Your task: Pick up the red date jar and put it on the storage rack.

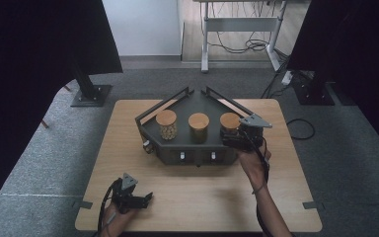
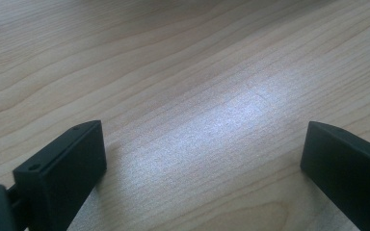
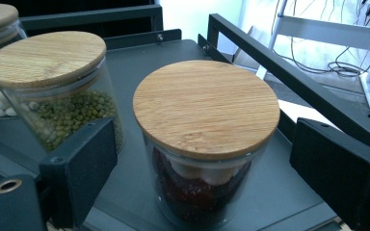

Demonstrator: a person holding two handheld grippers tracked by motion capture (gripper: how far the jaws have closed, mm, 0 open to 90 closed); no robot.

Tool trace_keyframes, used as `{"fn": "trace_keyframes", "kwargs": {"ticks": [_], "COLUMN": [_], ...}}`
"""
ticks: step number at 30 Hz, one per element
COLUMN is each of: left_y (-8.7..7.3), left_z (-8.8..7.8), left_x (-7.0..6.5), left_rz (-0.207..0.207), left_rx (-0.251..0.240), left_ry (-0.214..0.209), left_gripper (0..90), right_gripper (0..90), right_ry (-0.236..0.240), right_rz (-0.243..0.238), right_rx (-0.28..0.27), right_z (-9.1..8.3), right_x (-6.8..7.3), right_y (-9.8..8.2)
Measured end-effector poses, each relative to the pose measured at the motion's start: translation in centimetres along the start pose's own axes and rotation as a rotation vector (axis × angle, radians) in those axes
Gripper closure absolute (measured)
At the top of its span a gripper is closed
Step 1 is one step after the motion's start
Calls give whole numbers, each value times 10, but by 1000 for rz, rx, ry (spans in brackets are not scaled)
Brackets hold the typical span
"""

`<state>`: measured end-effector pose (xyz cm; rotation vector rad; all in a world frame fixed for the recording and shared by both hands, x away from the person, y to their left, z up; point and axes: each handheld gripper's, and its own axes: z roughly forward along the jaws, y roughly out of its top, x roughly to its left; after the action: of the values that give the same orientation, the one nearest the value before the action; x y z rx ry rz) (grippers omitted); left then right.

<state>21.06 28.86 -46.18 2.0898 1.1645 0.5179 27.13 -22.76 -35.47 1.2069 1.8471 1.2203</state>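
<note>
right gripper (image 3: 202, 168): jaws spread either side of red-bean jar (image 3: 204, 144) on tray (image 1: 177, 106), lined up for gripping
left gripper (image 1: 133, 196): jaws spread, idle on counter (image 1: 202, 197), well short of the tray

Glass jar (image 3: 200, 192), round wooden lid (image 3: 206, 107) seated flat. Contents dark red, pale pieces on top. Stands upright on dark tray (image 3: 279, 202), at its right end, just beside the green-bean jar (image 3: 62, 108), apart from it.

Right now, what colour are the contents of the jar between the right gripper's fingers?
Dark red, seen best in the right gripper view: jar.
</note>
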Motion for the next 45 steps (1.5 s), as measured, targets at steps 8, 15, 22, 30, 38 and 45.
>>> {"fn": "trace_keyframes", "kwargs": {"ticks": [8, 15, 22, 30, 38, 45], "left_y": [0, 0, 0, -1, -1, -1], "left_z": [0, 0, 0, 0, 0, 0], "left_x": [0, 0, 0, -1, -1, -1], "left_rz": [0, 0, -1, -3, -3, -2], "left_rx": [1, -1, -2, -4, -5, -4], "left_ry": [0, 0, 2, 3, 3, 3], "left_gripper": [19, 19, 19, 19, 19, 19], "right_gripper": [92, 94, 95, 95, 99, 100], "right_ry": [-1, -6, -9, -11, -3, -1], "right_rz": [-13, -15, -20, -31, -41, -47], "right_rx": [-16, -32, -29, -31, -30, -27], "right_z": [-11, -22, -30, -39, -45, -49], "right_x": [1, 1, 1, 2, 3, 4], "right_y": [-5, -11, -17, -22, -26, -30]}}
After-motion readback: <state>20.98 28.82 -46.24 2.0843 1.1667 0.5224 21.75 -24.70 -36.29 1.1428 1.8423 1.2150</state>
